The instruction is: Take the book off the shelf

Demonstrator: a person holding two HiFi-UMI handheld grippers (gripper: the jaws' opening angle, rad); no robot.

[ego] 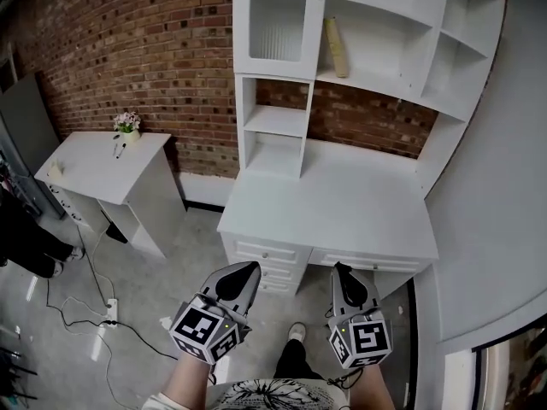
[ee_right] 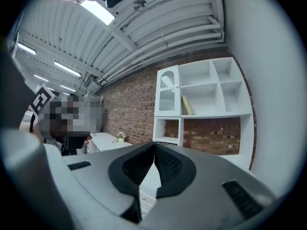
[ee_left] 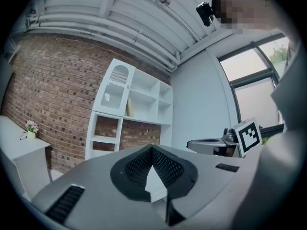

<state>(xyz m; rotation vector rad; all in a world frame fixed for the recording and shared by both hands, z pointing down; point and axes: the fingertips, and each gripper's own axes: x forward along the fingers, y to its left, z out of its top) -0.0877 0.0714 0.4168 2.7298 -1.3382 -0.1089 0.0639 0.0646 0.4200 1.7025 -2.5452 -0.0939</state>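
A thin yellowish book (ego: 336,47) leans upright in the upper middle compartment of the white shelf unit (ego: 376,24), next to the glass-door cabinet (ego: 275,26). It also shows small and far off as the book (ee_left: 128,108) in the left gripper view and the book (ee_right: 186,105) in the right gripper view. My left gripper (ego: 253,266) and right gripper (ego: 338,268) are held low in front of the desk, well short of the shelf. Both are shut, tips together, with nothing between them; the left tips (ee_left: 152,147) and right tips (ee_right: 154,143) meet.
A white desk (ego: 325,212) with drawers stands under the shelf against a brick wall. To the left is a white side table (ego: 102,165) with a small flower pot (ego: 126,125). Cables and a power strip (ego: 109,314) lie on the floor. A person (ego: 26,242) stands at the left edge.
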